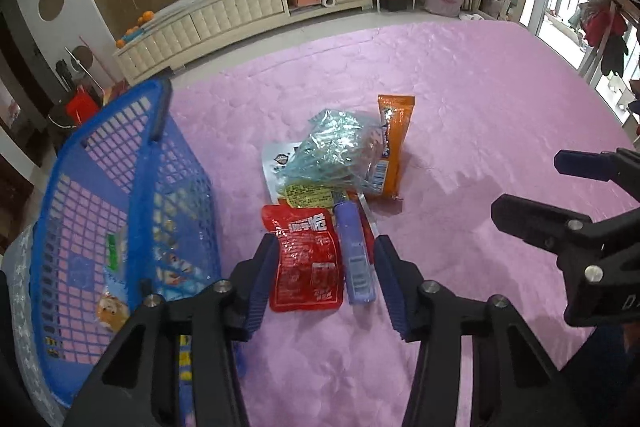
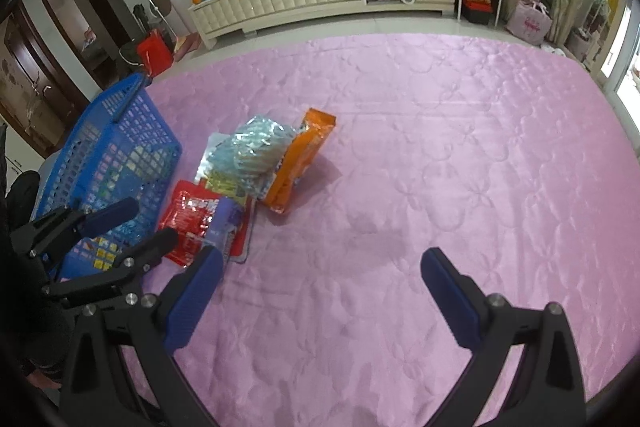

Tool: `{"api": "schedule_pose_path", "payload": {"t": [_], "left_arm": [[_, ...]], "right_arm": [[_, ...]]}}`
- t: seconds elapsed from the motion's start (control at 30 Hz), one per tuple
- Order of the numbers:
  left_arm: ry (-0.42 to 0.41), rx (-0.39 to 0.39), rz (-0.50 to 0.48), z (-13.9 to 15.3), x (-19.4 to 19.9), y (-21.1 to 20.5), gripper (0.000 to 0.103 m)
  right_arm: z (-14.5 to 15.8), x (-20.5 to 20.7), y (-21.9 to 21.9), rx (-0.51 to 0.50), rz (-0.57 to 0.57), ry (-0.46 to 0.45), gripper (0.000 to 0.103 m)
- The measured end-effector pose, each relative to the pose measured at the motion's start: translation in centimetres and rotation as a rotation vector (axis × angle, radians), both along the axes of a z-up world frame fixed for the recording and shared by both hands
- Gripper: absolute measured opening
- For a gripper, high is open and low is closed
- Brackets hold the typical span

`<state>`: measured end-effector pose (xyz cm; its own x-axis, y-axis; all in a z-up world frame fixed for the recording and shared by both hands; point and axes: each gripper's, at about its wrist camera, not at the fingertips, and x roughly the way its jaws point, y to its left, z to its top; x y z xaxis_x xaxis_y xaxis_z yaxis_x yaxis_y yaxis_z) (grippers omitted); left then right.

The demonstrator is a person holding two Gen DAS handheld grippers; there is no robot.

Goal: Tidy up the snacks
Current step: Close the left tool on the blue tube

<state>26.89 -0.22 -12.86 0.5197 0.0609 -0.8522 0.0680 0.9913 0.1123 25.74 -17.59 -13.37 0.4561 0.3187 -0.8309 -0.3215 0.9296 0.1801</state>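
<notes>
Left wrist view: the left gripper [image 1: 326, 281] points down at a pile of snacks on the pink quilted cover [image 1: 460, 99]. Its fingers stand apart, one on each side of a red packet [image 1: 306, 263] and a purple stick pack [image 1: 355, 253] that lie flat, side by side and touching. The blue pads [image 1: 260, 291] sit just outside these two items; whether they press on anything cannot be told, and nothing is lifted. Beyond them lies a crinkled clear bag [image 1: 336, 147] on top of a white-and-yellow pouch [image 1: 280, 167], with an orange packet [image 1: 394, 143] leaning against the bag's right side. A blue basket [image 1: 136, 155] stands just left of the pile, with several small packets inside it. The right gripper [image 1: 528, 183] shows at the right edge, above the cover, fingers parted and empty.

Right wrist view: the right gripper [image 2: 320, 275] hangs over bare pink cover [image 2: 440, 147], its fingers wide apart with nothing between them. The snack pile lies to its upper left: the red packet [image 2: 188, 223], the purple stick pack [image 2: 222, 223], the clear bag [image 2: 256, 147] and the orange packet [image 2: 304, 163] tilted on its edge. The blue basket [image 2: 120, 147] stands beside the pile at the left. The left gripper [image 2: 152, 223] reaches in from the left, over the red packet.
</notes>
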Motion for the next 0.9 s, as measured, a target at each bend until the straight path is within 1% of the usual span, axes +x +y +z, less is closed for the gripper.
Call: {"api": "schedule_pose_path", "payload": {"t": [0.07, 0.13, 0.23, 0.43, 0.53, 0.57, 0.6, 0.63, 0.7, 0.73, 0.77, 0.87, 0.9], "left_arm": [[0.008, 0.002, 0.007, -0.6, 0.5, 0.2, 0.046], [0.010, 0.000, 0.013, -1.0, 0.8, 0.4, 0.043], [0.016, 0.009, 0.021, -1.5, 1.8, 0.4, 0.043], [0.058, 0.001, 0.026, -3.4, 3.2, 0.6, 0.043], [0.080, -0.033, 0.026, -4.1, 3.8, 0.8, 0.042], [0.084, -0.051, 0.030, -4.2, 3.9, 1.0, 0.039], [0.090, -0.094, 0.044, -4.3, 4.0, 1.4, 0.037], [0.094, -0.120, 0.049, -4.4, 4.1, 1.5, 0.035], [0.103, -0.166, 0.043, -4.5, 4.2, 1.7, 0.025], [0.103, -0.168, 0.035, -4.6, 4.1, 1.6, 0.022], [0.102, -0.165, 0.023, -4.6, 4.0, 1.4, 0.015], [0.100, -0.121, 0.005, -4.7, 4.1, 0.2, 0.012], [0.098, -0.116, 0.005, -4.7, 4.0, 0.1, 0.009]], "right_arm": [[-0.4, 0.4, 0.2, 0.000, 0.000, 0.005, 0.101], [-0.8, 0.8, 0.3, 0.000, 0.000, 0.011, 0.101], [-1.4, 1.3, 0.4, 0.007, -0.005, 0.014, 0.101], [-2.1, 2.1, 0.3, 0.026, -0.007, 0.028, 0.101], [-2.3, 2.2, -0.1, 0.034, -0.011, 0.028, 0.101], [-2.3, 2.2, -0.1, 0.035, -0.013, 0.028, 0.101], [-2.4, 2.2, -0.4, 0.034, -0.018, 0.028, 0.101], [-2.5, 2.3, -0.5, 0.037, -0.022, 0.029, 0.101], [-2.7, 2.4, -0.7, 0.045, -0.029, 0.034, 0.101], [-2.8, 2.4, -0.8, 0.047, -0.033, 0.036, 0.101], [-2.8, 2.4, -0.9, 0.049, -0.036, 0.039, 0.101], [-3.0, 2.3, -1.0, 0.057, -0.037, 0.046, 0.101], [-3.0, 2.2, -1.1, 0.060, -0.036, 0.048, 0.101]]}}
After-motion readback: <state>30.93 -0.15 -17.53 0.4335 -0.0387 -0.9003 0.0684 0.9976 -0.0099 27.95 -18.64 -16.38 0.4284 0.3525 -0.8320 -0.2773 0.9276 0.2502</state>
